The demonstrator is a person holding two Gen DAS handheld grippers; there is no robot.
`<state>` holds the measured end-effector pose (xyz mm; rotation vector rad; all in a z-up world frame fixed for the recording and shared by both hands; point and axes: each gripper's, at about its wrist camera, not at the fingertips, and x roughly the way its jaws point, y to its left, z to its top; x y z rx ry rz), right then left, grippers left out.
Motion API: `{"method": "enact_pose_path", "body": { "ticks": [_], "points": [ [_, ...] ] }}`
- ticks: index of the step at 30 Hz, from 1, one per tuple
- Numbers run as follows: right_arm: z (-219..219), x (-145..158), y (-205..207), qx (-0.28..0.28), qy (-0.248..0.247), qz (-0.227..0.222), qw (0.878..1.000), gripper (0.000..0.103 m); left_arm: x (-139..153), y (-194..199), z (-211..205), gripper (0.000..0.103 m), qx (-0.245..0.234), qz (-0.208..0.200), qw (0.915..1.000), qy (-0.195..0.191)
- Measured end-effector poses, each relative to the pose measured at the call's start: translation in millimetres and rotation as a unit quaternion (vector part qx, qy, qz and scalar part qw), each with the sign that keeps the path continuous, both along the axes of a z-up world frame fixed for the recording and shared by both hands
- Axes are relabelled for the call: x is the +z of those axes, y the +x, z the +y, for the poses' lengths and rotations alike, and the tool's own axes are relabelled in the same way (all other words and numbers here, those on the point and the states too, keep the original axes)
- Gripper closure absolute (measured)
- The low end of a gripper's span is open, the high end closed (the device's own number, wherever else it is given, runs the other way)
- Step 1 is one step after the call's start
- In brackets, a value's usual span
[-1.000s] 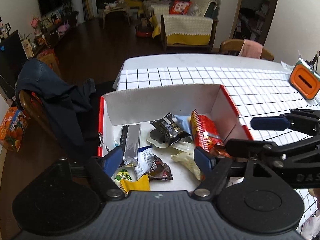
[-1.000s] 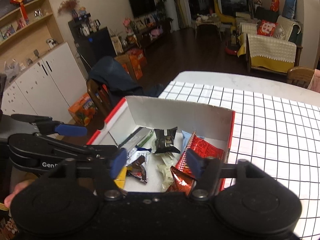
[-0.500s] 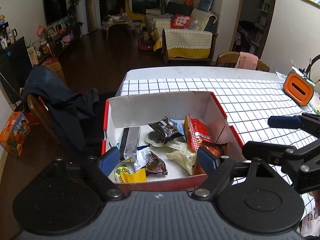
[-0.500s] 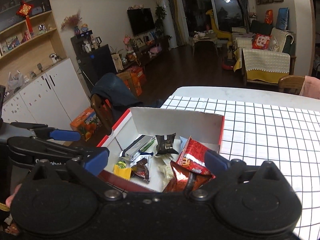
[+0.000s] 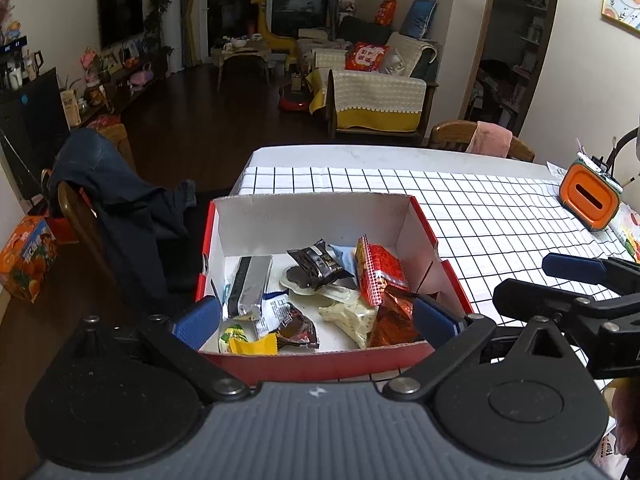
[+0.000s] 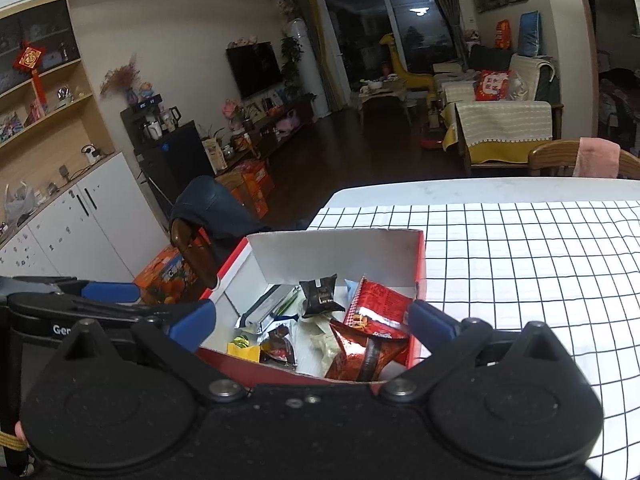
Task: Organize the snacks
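Observation:
A red box with white inner walls (image 5: 312, 220) stands on the checked tablecloth and holds several snacks. Among them are a red packet (image 5: 378, 270), a silver bar (image 5: 252, 288), a dark wrapper (image 5: 316, 264), a crumpled red foil bag (image 5: 394, 316) and a yellow sweet (image 5: 252, 346). My left gripper (image 5: 316, 320) hovers over the box's near wall; its jaws are opening and nothing is gripped between them. My right gripper (image 6: 312, 322) hangs over the box's (image 6: 332, 252) near right corner, open wide and holding nothing. The red foil bag (image 6: 360, 352) lies just under it.
An orange container (image 5: 590, 200) stands at the table's right. A wooden chair draped with a dark jacket (image 5: 116, 216) stands left of the box, and an orange carton (image 5: 26, 256) sits on the floor. Another chair with a pink cloth (image 5: 488, 140) stands behind the table.
Both grippers have drawn back from inside the box, so its near wall now shows. Both sets of jaws have spread wider. The snacks lie where they were.

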<state>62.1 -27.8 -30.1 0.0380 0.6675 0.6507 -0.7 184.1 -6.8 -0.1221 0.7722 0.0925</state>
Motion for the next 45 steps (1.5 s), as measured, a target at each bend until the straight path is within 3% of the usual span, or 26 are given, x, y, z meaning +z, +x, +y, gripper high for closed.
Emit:
{"method": "enact_pose_path", "body": {
  "ticks": [16, 45],
  "points": [
    [-1.6, -4.1, -3.2, -0.029, -0.01, 0.008, 0.999, 0.0, 2.7, -9.8, -4.5, 0.0, 0.022, -0.009, 0.9997, 0.007],
    [1.4, -3.9, -1.8, -0.027, -0.018, 0.022, 0.999, 0.0, 1.7, -9.2, -4.1, 0.0, 0.02, -0.001, 0.9998, 0.005]
  ]
}}
